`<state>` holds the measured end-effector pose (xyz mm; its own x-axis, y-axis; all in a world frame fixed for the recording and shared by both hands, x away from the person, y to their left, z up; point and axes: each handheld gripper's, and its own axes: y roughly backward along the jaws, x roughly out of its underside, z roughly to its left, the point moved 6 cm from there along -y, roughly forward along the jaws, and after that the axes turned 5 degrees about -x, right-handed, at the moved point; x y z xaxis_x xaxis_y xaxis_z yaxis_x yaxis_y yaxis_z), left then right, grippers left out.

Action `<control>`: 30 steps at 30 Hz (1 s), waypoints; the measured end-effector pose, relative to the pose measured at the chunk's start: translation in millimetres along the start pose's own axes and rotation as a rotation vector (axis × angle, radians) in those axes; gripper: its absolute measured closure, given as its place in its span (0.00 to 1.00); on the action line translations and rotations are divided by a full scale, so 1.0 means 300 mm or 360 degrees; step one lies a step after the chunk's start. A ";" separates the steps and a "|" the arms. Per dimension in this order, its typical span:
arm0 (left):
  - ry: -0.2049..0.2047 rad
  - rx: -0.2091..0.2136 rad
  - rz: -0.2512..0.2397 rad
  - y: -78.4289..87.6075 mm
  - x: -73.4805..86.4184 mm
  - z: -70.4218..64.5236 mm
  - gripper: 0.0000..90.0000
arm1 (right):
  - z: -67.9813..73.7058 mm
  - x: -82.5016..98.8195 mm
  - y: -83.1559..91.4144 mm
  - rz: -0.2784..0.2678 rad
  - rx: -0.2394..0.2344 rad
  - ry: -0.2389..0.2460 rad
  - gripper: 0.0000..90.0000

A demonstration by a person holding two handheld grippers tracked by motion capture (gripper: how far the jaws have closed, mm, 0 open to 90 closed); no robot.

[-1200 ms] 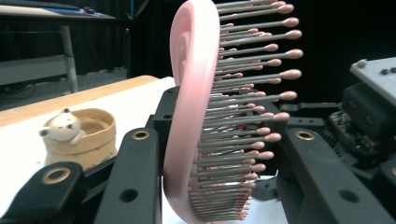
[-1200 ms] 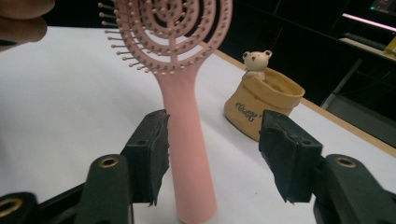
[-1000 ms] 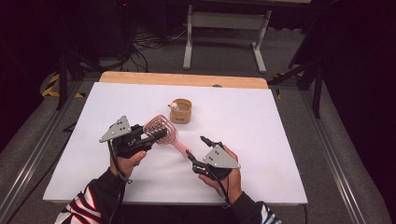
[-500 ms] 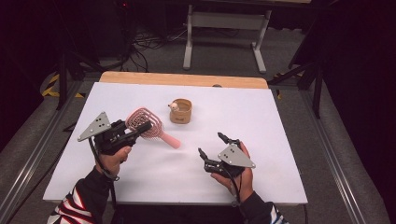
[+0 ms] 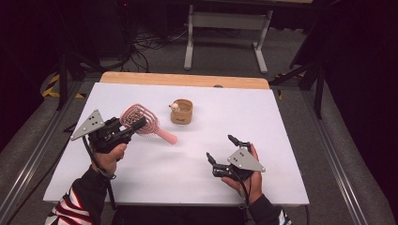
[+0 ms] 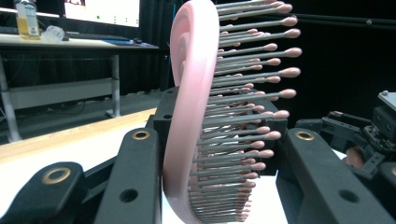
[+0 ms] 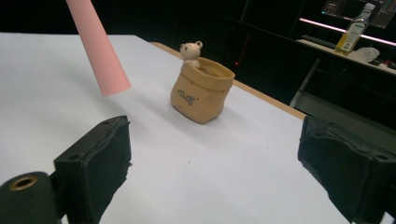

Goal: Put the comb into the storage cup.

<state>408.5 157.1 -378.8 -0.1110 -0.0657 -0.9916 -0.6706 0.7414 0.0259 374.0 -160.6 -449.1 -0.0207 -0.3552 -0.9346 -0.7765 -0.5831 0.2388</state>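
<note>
Well, the left gripper (image 5: 123, 131) grips the pink hairbrush (image 5: 141, 121) by its head, lifted near the bench's (image 5: 281, 122) left edge; the right gripper (image 5: 220, 150), jaws open, holds nothing. Placement apparently remains.

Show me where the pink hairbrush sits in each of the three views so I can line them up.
High view: pink hairbrush left of centre, head in the left gripper, handle toward the pouch.
Left gripper view: brush head edge-on between the jaws, centre.
Right gripper view: handle tip upper left.
Shared landmark: tan bear pouch.
</note>
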 end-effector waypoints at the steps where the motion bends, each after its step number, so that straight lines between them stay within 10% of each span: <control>1: 0.0000 0.0004 -0.0001 -0.002 -0.003 0.001 0.70 | -0.002 0.006 0.003 0.0014 0.0002 0.0012 0.09; 30: -0.0121 -0.0016 -0.0105 -0.118 -0.190 -0.008 0.70 | -0.092 0.084 0.088 0.0063 0.0118 -0.0045 0.06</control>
<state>437.0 133.0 -322.8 -0.0110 -0.0629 -0.9980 -0.6820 0.7303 -0.0386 370.3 -205.0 -459.1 -0.0695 -0.3555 -0.9321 -0.8192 -0.5128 0.2567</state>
